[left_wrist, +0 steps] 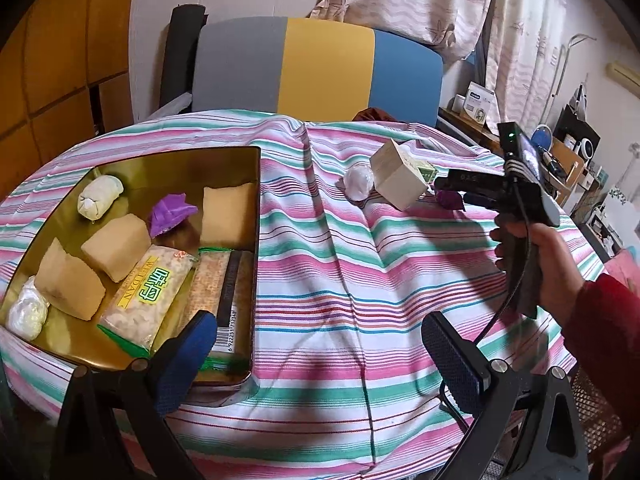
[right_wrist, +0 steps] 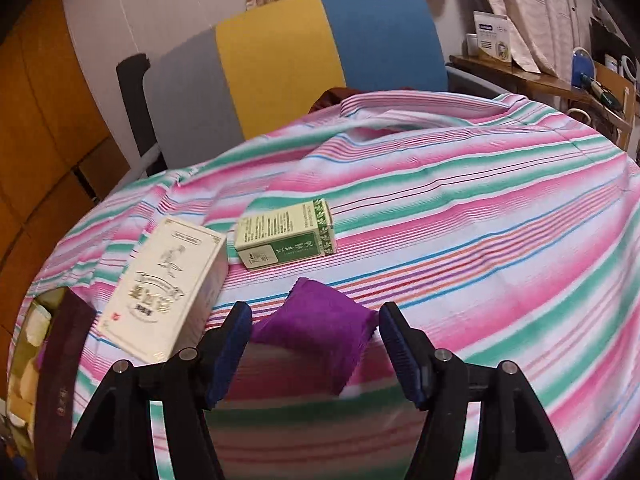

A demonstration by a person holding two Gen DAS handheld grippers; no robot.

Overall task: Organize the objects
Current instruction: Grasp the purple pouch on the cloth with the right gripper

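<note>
Right tongs (right_wrist: 314,344) stood spread around a crinkled purple foil sachet (right_wrist: 316,330) on the striped cloth desk (right_wrist: 480,240). Left tongs (left_wrist: 320,354) gaped empty beside a shiny gold metal tin (left_wrist: 256,200), its near corner hidden.

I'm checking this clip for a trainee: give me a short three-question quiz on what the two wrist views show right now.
1. True or false: the right gripper is clamped shut on the purple packet.
2. Which lies nearer the purple packet: A the cream box, or B the green box?
3. Fill in: the gold tin sits to the ____ of the left gripper.

Key
1. False: the jaws stand open, either side of the packet.
2. A
3. left
</note>
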